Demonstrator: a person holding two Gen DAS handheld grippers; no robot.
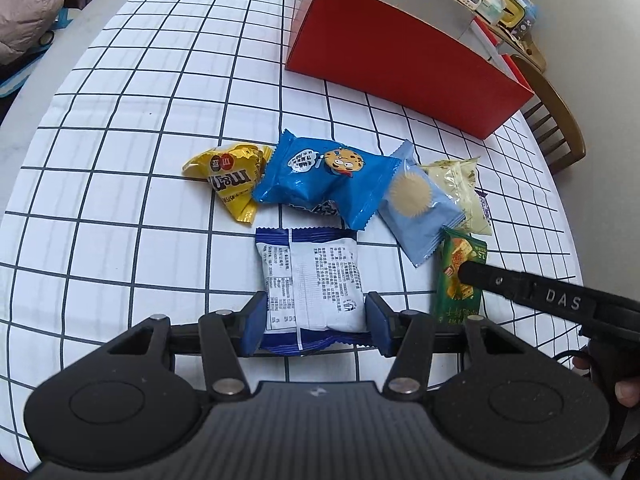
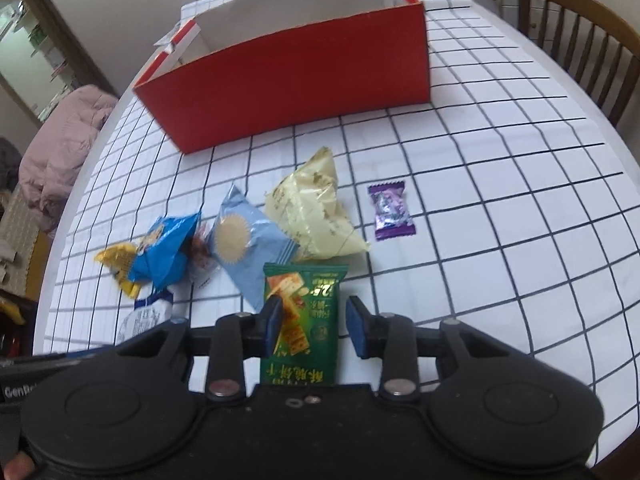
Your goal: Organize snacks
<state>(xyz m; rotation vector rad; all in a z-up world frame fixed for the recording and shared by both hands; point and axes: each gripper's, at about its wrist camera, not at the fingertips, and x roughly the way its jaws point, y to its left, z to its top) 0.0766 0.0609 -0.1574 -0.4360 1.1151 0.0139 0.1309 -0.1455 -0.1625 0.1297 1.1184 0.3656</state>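
Note:
Several snack packets lie on a checked tablecloth before an open red box (image 1: 400, 68) (image 2: 288, 80). My left gripper (image 1: 316, 322) is open, its blue pads on either side of a white and dark blue packet (image 1: 312, 284) that lies flat on the cloth. My right gripper (image 2: 314, 326) is open around a green cracker packet (image 2: 302, 320) (image 1: 460, 276), left pad touching it, right pad apart. Beyond lie a yellow M&M's bag (image 1: 232, 178), a blue cartoon packet (image 1: 324, 180) (image 2: 164, 252), a light blue packet (image 1: 416, 208) (image 2: 248, 248), a cream packet (image 2: 312, 208) (image 1: 464, 188) and a purple candy (image 2: 390, 212).
The red box looks empty inside in the right wrist view. A wooden chair (image 2: 588, 40) (image 1: 556, 120) stands at the table's right edge. A pink quilted coat (image 2: 64, 148) lies left of the table. Cluttered items (image 1: 500, 4) sit behind the box.

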